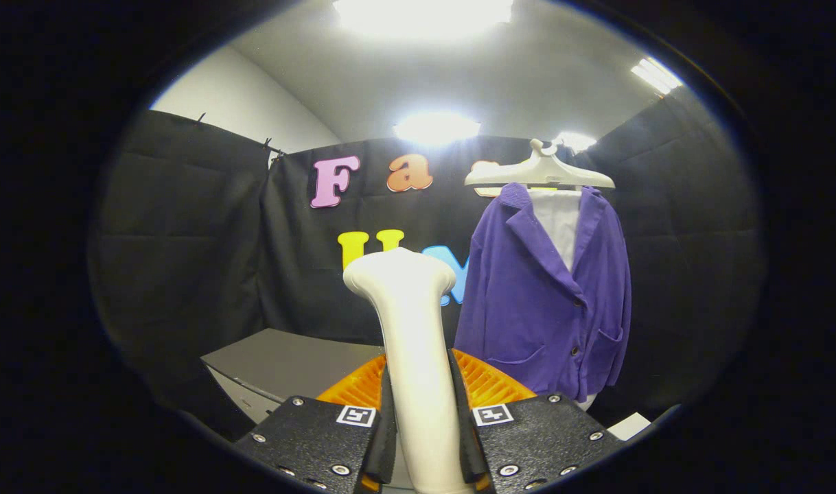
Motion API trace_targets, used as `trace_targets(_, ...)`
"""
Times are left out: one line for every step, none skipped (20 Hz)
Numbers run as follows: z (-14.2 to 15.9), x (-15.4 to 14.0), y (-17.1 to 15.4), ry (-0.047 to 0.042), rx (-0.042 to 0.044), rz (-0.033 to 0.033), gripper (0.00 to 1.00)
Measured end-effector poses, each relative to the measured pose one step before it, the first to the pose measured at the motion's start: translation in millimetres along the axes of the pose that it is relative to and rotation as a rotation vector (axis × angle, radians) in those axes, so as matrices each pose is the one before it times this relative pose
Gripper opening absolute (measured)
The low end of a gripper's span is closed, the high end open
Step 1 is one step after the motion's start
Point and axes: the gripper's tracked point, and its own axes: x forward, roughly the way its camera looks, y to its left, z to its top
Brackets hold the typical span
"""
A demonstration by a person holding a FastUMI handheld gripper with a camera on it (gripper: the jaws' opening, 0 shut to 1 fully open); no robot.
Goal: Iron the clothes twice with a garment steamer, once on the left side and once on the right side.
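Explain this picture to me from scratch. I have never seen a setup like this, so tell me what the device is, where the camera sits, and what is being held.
The camera rides on a hand-held two-finger gripper and looks forward along its fingers, which show at the bottom. Both fingers press on the handle of a white garment steamer, its head pointing up. Beyond the fingers, off to the right, a purple jacket hangs over a white shirt on a white hanger; the steamer is not touching it. A grey table stands lower left, in front of the black cloth wall.
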Motion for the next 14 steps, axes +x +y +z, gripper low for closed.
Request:
trace_targets(0.13,-6.79,-10.59,-0.00074,-0.01793,-0.01315,0.37)
trace_targets(-0.25,-6.65,-11.8,-0.00116,-0.02186,-0.0183,0.37)
trace_targets(-0.19,-6.95,-10.42,0.00023,-0.01763,-0.01515,0.37)
trace_targets(-0.63,-6.97,-7.34,0.00037,-0.00968,-0.00925,0.37)
trace_targets(-1.17,-6.38,-6.46,-0.00237,-0.00383,-0.00518,0.37)
trace_targets(0.28,-7.12,-4.62,-0.00565,0.00129,-0.00354,0.37)
trace_targets(0.48,-6.33,-4.88,-0.00884,0.00226,-0.00129,0.37)
trace_targets(-0.99,-4.57,-5.27,-0.00653,-0.00063,-0.00466,0.37)
trace_targets(-0.81,-3.88,-5.87,-0.00405,-0.00562,-0.0071,0.37)
trace_targets(-1.34,-1.67,-5.62,-0.0002,-0.00397,-0.00792,0.37)
trace_targets(-0.46,-1.13,-4.19,0.00431,0.0006,-0.00445,0.37)
trace_targets(-1.98,-0.49,-2.1,0.00779,-0.00044,-0.00072,0.37)
trace_targets(1.23,0.18,-3.03,0.00305,0.00001,-0.00469,0.37)
trace_targets(3.06,0.92,-4.05,-0.00054,0.00285,-0.00669,0.37)
